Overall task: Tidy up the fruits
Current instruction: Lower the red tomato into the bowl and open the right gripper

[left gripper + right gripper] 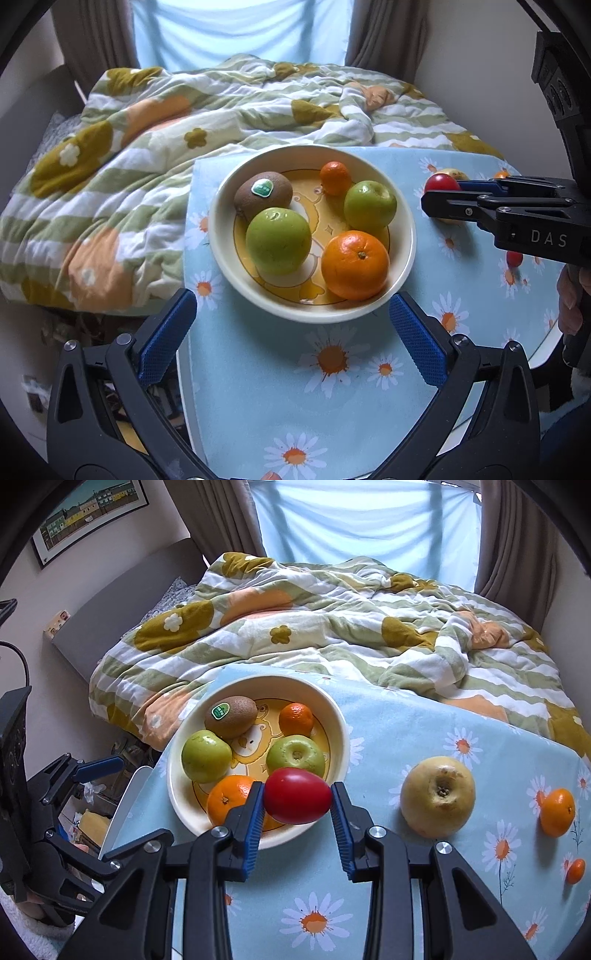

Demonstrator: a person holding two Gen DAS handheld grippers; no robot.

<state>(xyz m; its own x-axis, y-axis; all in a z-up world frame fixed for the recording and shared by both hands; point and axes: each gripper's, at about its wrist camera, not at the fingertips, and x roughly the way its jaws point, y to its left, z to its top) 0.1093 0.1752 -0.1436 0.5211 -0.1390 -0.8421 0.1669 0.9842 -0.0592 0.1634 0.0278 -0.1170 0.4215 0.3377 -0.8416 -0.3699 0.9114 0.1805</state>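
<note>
Right wrist view: my right gripper (297,800) clamps a small red oval tomato (297,800) beside the cream cartoon-printed bowl (341,734); my left gripper (291,332) hangs spread apart.

A small table (424,915) under a blue daisy-print cloth (332,406), pushed up against the bed (332,627).

On the cloth sits a cream bowl (341,723) towards the left; to its right lie a yellowish apple (437,796), a mandarin (557,812) and a smaller orange fruit (576,870) near the edge. A crumpled flowered quilt (110,166) covers the bed.
</note>
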